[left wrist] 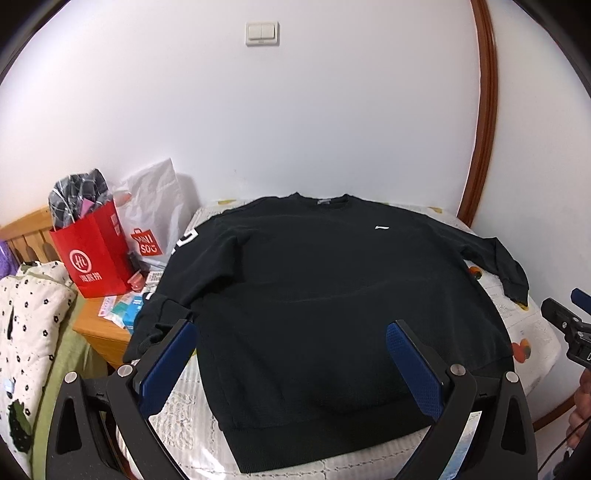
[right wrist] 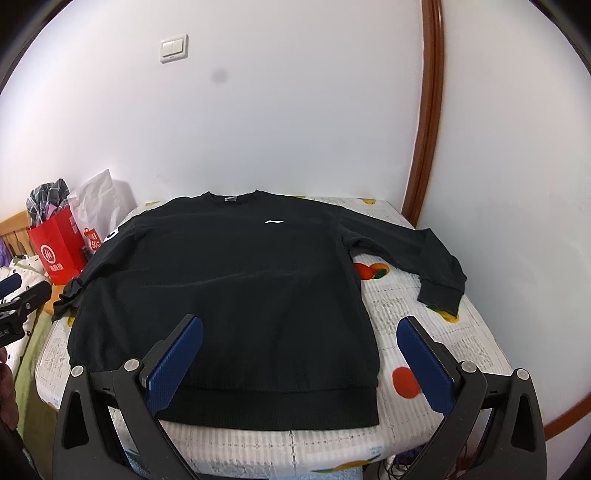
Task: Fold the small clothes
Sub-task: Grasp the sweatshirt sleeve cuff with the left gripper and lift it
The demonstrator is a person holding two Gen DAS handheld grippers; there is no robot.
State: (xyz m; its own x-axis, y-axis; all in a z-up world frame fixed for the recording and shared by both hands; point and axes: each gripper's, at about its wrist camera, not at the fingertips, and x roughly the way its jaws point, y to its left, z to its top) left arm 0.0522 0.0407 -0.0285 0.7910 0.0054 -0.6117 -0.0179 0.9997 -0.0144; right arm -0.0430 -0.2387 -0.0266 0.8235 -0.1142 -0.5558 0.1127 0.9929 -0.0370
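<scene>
One sweatshirt (right wrist: pixel 225 291) sleeve (left wrist: pixel 162 314), cuff seemingly hidden behind fingers (left wrist: pixel 170 362).

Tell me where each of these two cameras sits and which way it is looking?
Left wrist view: on the left hand-held gripper, open, facing the black sweatshirt spread on the bed; the right hand-held gripper shows at the right edge.
Right wrist view: on the right hand-held gripper, open, over the sweatshirt's hem; the other gripper shows at the left edge.
Both share the sweatshirt, wall switch and red bag.
</scene>
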